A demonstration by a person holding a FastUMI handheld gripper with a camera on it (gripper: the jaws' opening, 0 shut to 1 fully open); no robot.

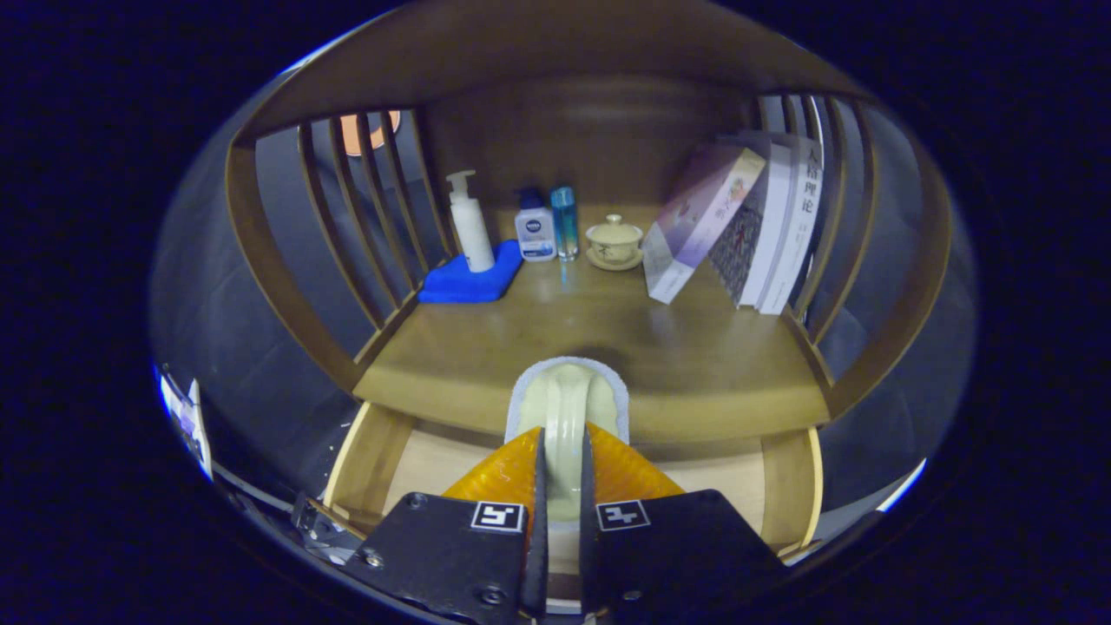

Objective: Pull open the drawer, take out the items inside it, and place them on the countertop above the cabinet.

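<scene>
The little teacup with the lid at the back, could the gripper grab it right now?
Probably not yet. The gripper is shut on a pale green item, so its fingers are busy. The lidded teacup sits far beyond them, though the countertop between looks free.

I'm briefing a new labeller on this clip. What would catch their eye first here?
First, the pale green item pinched upright between the fingers, raised over the open drawer at the countertop's front edge. Beyond it, leaning books stand to the right at the back, with a pump bottle on a blue cloth to the left.
</scene>
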